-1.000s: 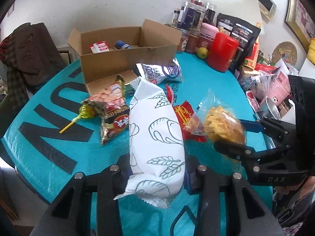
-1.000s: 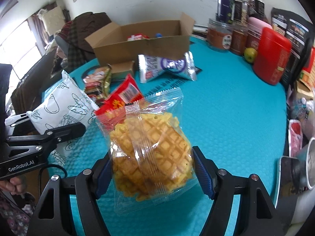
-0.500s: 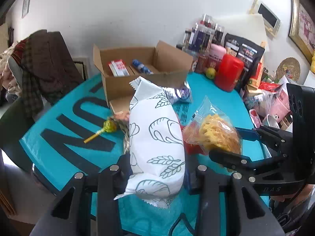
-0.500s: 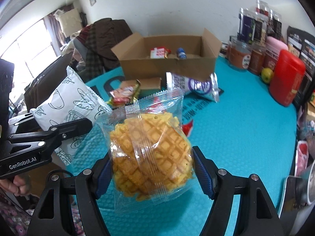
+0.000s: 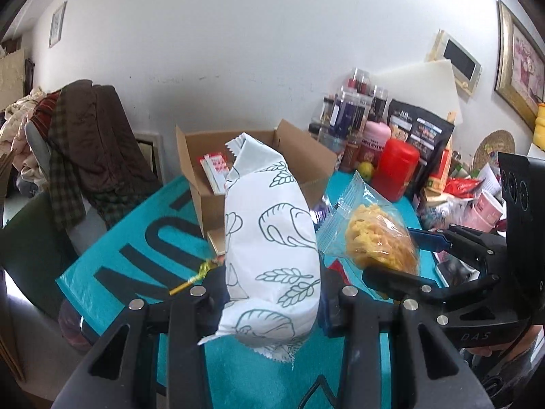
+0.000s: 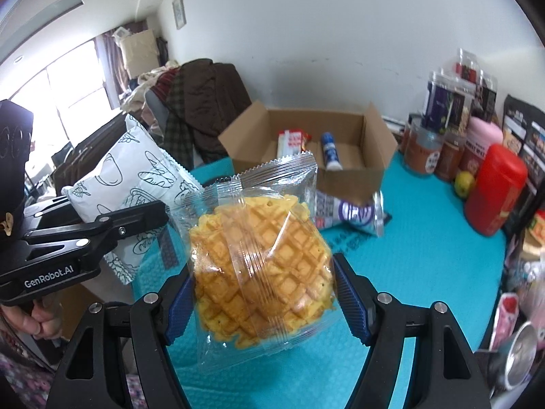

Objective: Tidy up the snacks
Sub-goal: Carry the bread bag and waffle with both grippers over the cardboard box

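Left tool (image 5: 272,293) clamped on white bread-print packet (image 5: 272,238), held up above teal counter (image 5: 143,238). Cardboard box (image 6: 306,143) open behind, red-white pack (image 6: 289,141) and blue tube (image 6: 330,151) inside. Right tool (image 6: 262,293) closed around clear-wrapped waffle (image 6: 259,262), lifted off counter, just beside packet.

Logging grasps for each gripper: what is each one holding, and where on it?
Left gripper pinches the white bread packet near its lower end. Right gripper clamps the waffle packet across its sides.
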`<move>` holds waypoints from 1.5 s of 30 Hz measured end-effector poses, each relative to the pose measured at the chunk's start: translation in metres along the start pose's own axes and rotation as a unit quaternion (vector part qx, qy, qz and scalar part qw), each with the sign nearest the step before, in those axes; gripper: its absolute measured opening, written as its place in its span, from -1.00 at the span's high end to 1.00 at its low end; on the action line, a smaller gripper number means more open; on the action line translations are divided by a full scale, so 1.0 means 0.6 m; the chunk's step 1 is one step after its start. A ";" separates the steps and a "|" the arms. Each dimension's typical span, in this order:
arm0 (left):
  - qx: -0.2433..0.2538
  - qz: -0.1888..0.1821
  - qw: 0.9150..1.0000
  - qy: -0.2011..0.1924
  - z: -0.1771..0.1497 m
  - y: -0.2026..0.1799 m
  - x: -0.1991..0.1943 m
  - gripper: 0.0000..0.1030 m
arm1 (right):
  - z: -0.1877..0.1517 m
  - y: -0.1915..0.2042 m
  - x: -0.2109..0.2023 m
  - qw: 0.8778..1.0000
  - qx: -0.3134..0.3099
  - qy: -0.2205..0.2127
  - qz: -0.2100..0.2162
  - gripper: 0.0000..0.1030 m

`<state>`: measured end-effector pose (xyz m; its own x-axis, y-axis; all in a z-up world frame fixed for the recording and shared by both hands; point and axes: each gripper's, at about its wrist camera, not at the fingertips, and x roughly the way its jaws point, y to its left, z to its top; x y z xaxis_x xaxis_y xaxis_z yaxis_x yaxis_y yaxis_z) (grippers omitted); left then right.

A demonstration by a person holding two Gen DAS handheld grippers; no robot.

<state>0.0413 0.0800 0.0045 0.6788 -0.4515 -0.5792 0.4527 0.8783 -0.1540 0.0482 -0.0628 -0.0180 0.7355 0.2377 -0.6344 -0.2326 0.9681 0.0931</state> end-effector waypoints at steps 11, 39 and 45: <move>0.004 0.005 1.000 -0.023 0.057 0.021 0.022 0.27 | 0.062 -0.008 0.017 1.000 -0.015 -0.022 -0.004 -0.44; 0.013 0.029 0.999 -0.043 0.257 0.082 0.203 0.27 | 0.272 -0.119 0.163 0.997 -0.019 -0.062 -0.034 -0.44; 0.009 0.047 0.998 -0.036 0.285 0.096 0.249 0.26 | 0.303 -0.148 0.204 0.998 -0.008 -0.059 -0.030 -0.44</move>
<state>0.2679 0.0364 0.0458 0.7587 -0.3771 -0.5312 0.3945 0.9149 -0.0860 0.2745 -0.1053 0.0353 0.8181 0.1885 -0.5434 -0.1963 0.9795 0.0443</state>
